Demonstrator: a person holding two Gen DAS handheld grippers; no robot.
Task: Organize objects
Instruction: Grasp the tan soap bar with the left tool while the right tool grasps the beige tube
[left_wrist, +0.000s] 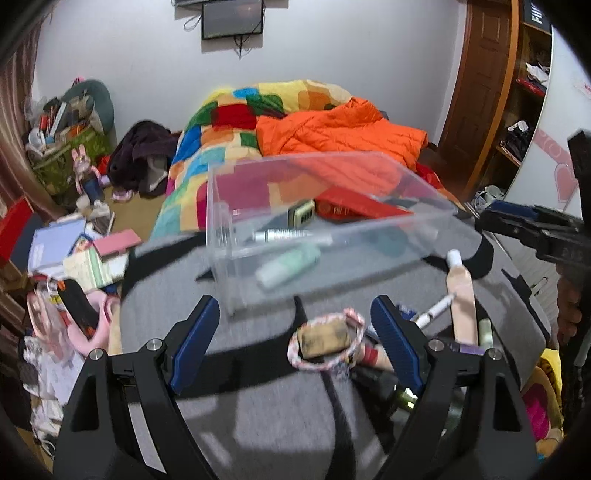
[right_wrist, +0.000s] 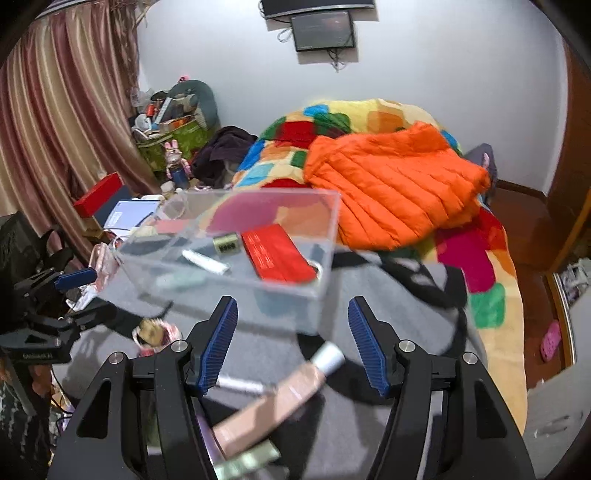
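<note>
From the left wrist, the left gripper (left_wrist: 295, 325) is hovering wide apart, ribbed blue pads (left_wrist: 194, 341) empty, over a grey fabric cover (left_wrist: 258, 406). Just ahead the clear plastic box (left_wrist: 325, 229), rectangular and hard-walled, is holding a red flat packet (left_wrist: 358, 206), a silver tube (left_wrist: 284, 234) and a pale green bottle (left_wrist: 288, 260). Nearer than the box, a braided pink-white loop (left_wrist: 325, 343) is circling a tan block.

From the right wrist, the right gripper (right_wrist: 293, 339) is gaping wide and empty above a beige cosmetic tube (right_wrist: 273, 402) with a silver cap, lying just short of the clear plastic box (right_wrist: 236, 251). The left gripper (right_wrist: 70, 291) is showing left of the box.
</note>
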